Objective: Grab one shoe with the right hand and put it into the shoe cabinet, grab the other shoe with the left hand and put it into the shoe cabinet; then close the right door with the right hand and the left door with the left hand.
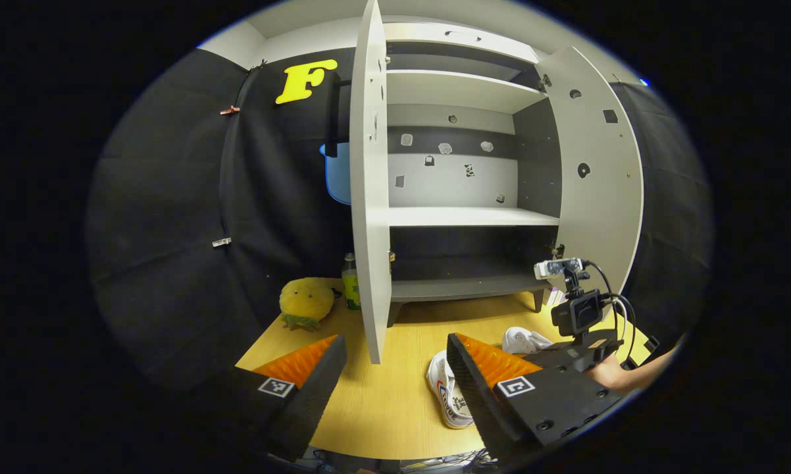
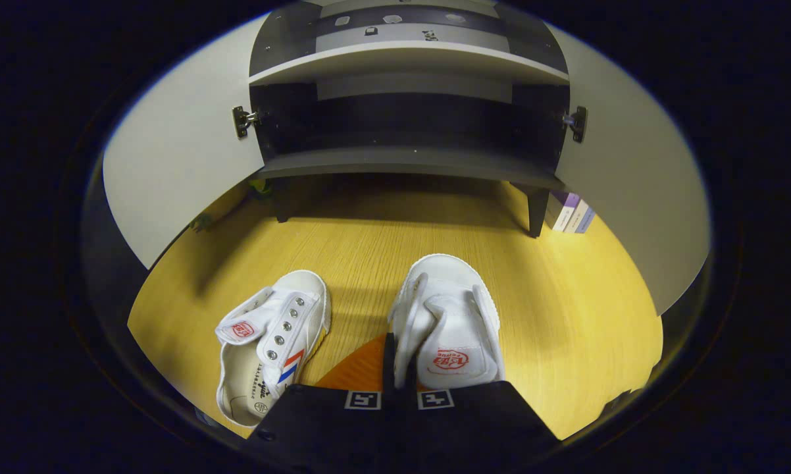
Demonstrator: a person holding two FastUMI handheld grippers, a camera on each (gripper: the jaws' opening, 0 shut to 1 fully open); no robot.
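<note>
Two white canvas shoes sit on the desk (image 2: 553,276) in front of the shoe cabinet (image 2: 408,155), both doors swung open. Left shoe (image 2: 274,345) lies just left of the right shoe (image 2: 448,322), a small gap between them, toes toward the cabinet. Left gripper (image 1: 395,362) hovers back from the cabinet, jaws wide apart, holding nothing; left door (image 1: 370,197) stands edge-on ahead of it. Right gripper (image 2: 389,365) is down at the right shoe, jaws drawn close on the shoe's left side wall near the heel; looks pinched, but full pressure from both fingers is hard to confirm. My read: shoes are light, canvas soft and will buckle, rubber sole stiffer, so grip the collar or side wall at the heel. Desk is smooth yellow wood grain. A yellow plush toy (image 1: 306,301) and bottle (image 1: 350,283) sit left of the cabinet, books (image 2: 570,212) by its right leg. Bottom shelf (image 2: 408,161) is bare.
</note>
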